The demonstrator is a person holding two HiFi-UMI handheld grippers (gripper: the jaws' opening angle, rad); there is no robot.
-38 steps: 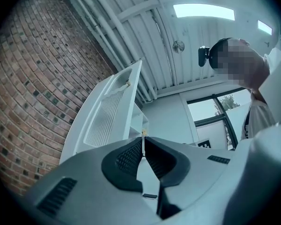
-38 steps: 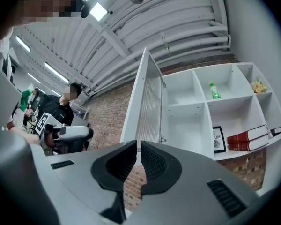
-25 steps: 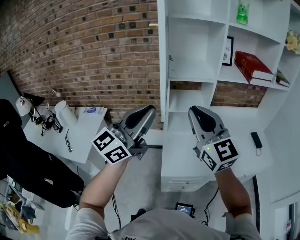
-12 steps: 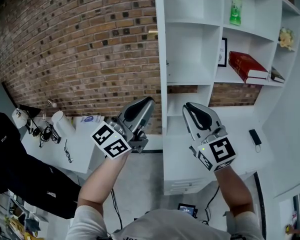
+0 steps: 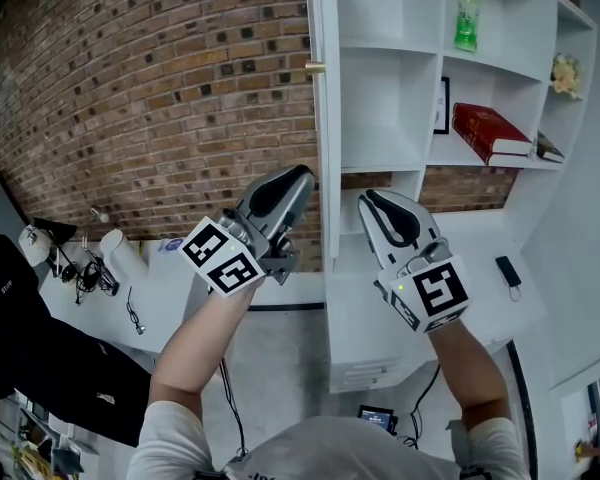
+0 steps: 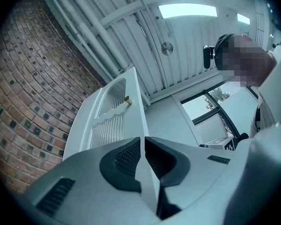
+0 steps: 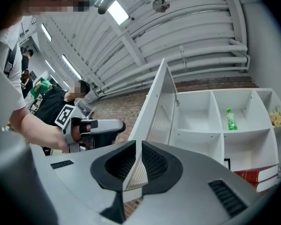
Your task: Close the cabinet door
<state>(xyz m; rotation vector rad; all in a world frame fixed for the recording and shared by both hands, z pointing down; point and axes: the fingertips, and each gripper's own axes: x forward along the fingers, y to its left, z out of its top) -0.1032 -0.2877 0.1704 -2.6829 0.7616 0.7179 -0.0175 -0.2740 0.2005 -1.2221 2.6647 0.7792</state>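
The white cabinet door (image 5: pixel 320 148) stands open, edge-on in the head view, with a brass knob (image 5: pixel 315 68) on its left face. My left gripper (image 5: pixel 298 176) is shut and empty just left of the door's edge, on the outer side. My right gripper (image 5: pixel 365 200) is shut and empty just right of it, before the open shelves. The left gripper view looks up the louvred door (image 6: pixel 112 121) to the knob (image 6: pixel 127 99) past the shut left gripper (image 6: pixel 143 138). The right gripper view has the door's inner face (image 7: pixel 159 107) beyond the shut right gripper (image 7: pixel 138 143), with the left gripper (image 7: pixel 91 128) beyond.
The shelves hold a green bottle (image 5: pixel 467 18), a red book (image 5: pixel 490 133) and a framed picture (image 5: pixel 441 105). A black remote (image 5: pixel 505 271) lies on the cabinet's lower counter. A brick wall (image 5: pixel 160 98) runs left; a white table (image 5: pixel 145 303) with cables stands below it.
Both grippers have risen and drawn in toward the door's edge, one on each side. The door stands much as before.
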